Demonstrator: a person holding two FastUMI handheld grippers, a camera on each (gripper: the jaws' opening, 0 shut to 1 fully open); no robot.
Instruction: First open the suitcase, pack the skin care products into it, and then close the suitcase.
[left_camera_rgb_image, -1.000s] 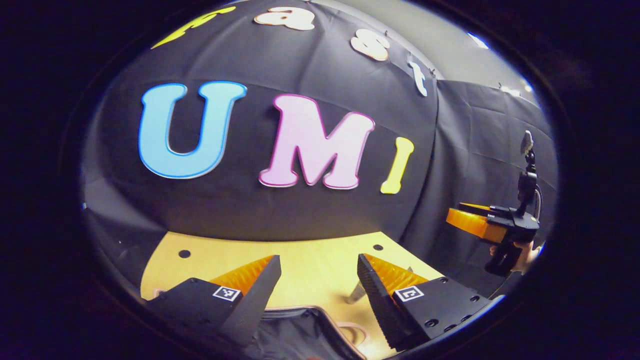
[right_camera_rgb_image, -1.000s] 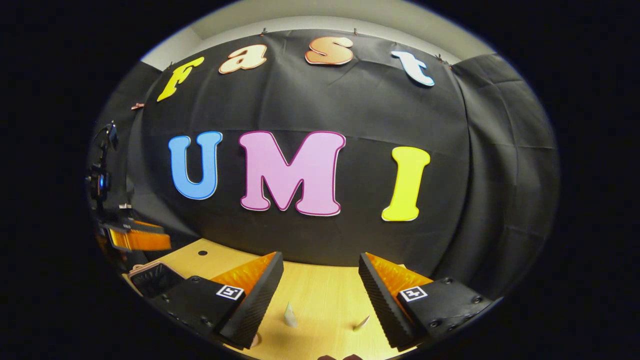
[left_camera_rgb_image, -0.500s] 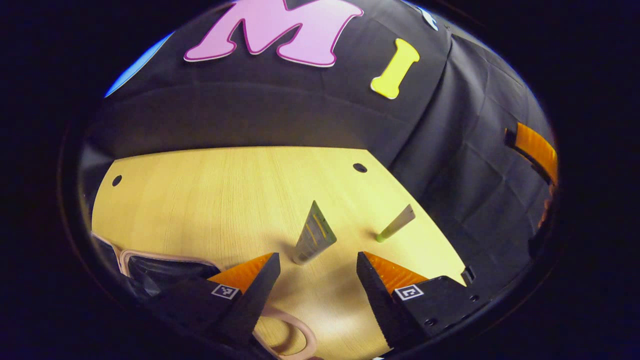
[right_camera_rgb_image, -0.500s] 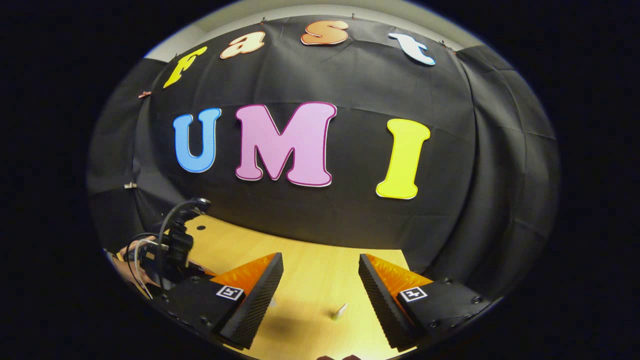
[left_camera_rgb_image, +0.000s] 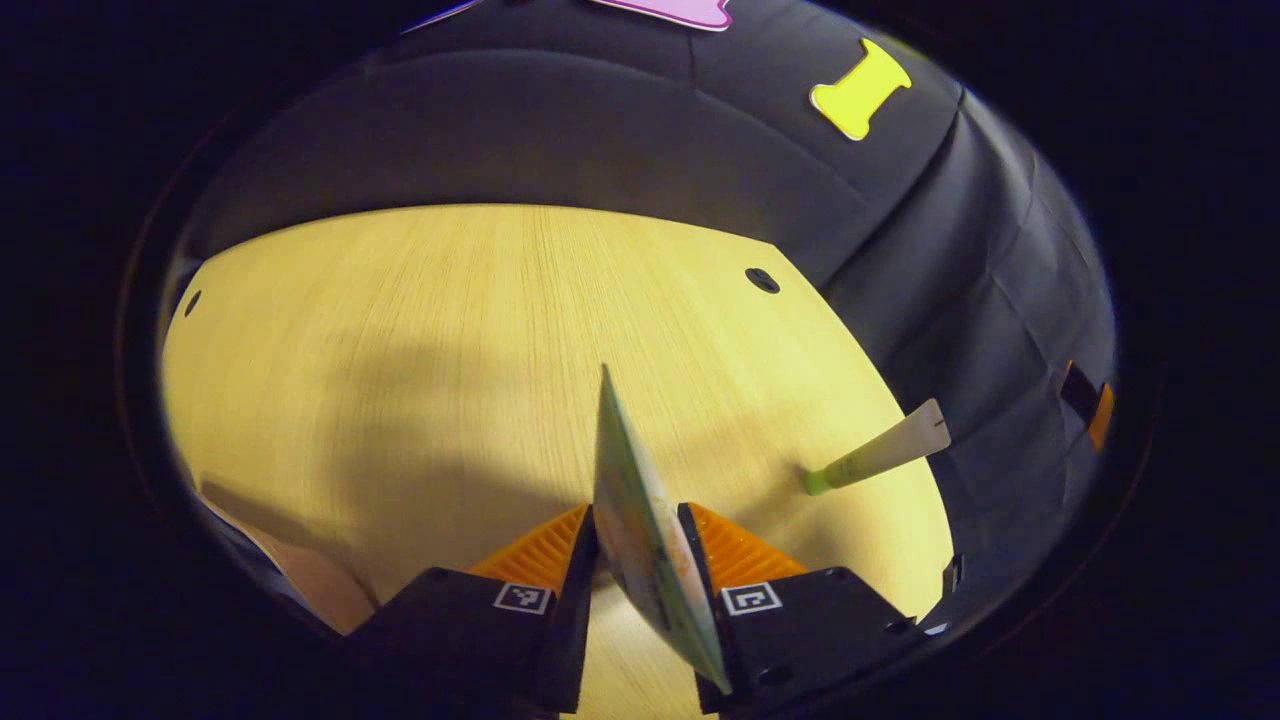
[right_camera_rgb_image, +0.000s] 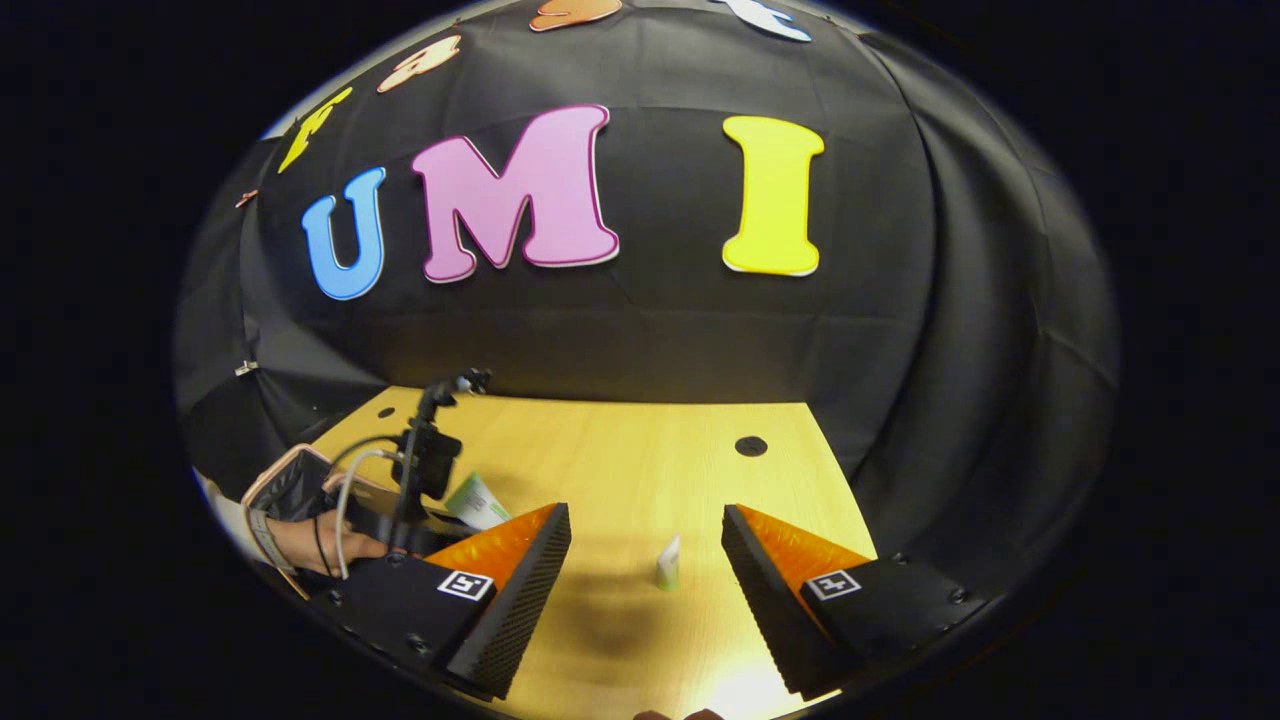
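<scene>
**Skin care tube pinched low, second tube waiting on the counter**

Skin care tube, the flat-crimped one with a printed face, stands between the jaws of the left gripper, which are drawn in against its two sides near its lower part; its crimped end leans up and away over the wooden counter. In the right gripper view the same tube shows beside the hand holding that tool, with the open suitcase at the counter's left edge.

The likely trouble is slip or swing: the tube is soft and tapered, so a pinch this low may let it pivot or squeeze out on the way to the case. It could also catch the suitcase rim and drop outside.

A green-capped tube stands on its cap, well apart to the right. The right gripper hangs with jaws spread, that small tube ahead between them; a hasty approach could knock it over.
</scene>
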